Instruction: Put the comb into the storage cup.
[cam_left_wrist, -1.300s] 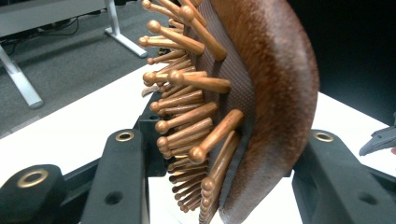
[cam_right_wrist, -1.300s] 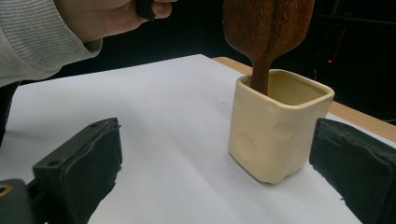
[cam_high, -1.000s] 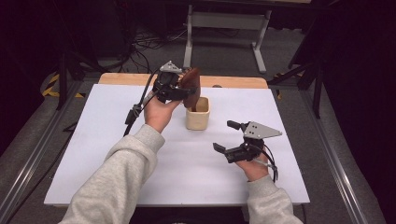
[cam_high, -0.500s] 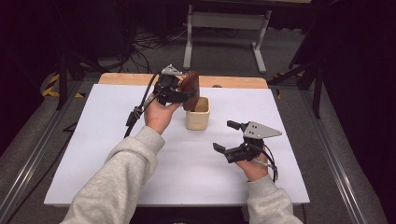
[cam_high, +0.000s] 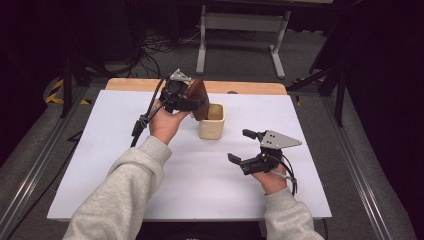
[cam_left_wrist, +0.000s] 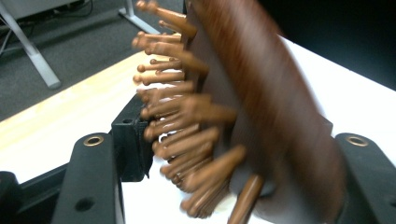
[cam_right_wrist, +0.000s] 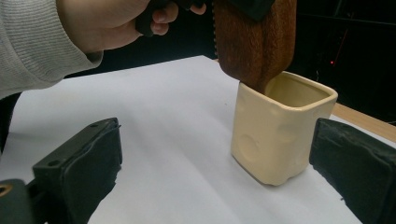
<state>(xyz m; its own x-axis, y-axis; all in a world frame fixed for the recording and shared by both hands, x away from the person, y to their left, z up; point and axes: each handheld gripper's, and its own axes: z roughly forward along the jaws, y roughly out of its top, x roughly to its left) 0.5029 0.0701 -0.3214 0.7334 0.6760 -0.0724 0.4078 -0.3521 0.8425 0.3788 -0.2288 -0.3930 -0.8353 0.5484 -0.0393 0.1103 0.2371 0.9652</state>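
A: High view: hairbrush (cam_high: 199, 95) position?
B: Between the jaws of the left tool (cam_high: 192, 102), long axis steep, lower end in the cream cup (cam_high: 211, 121) at the far middle of the surface (cam_high: 125, 165).

A: Left gripper view?
B: Jaws just opening; bristles no longer pressed.

A: Right gripper view?
B: Right tool (cam_right_wrist: 210, 177) jaws apart, nothing held.

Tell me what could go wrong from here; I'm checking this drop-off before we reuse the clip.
1. The left gripper has just been opening with the wooden hairbrush between its jaws and only the brush's lower end inside the cream cup. The brush might lean on the rim and tip the cup, or fall out.
2. The right gripper is open, off to the side of the cup, so nothing steadies the cup.
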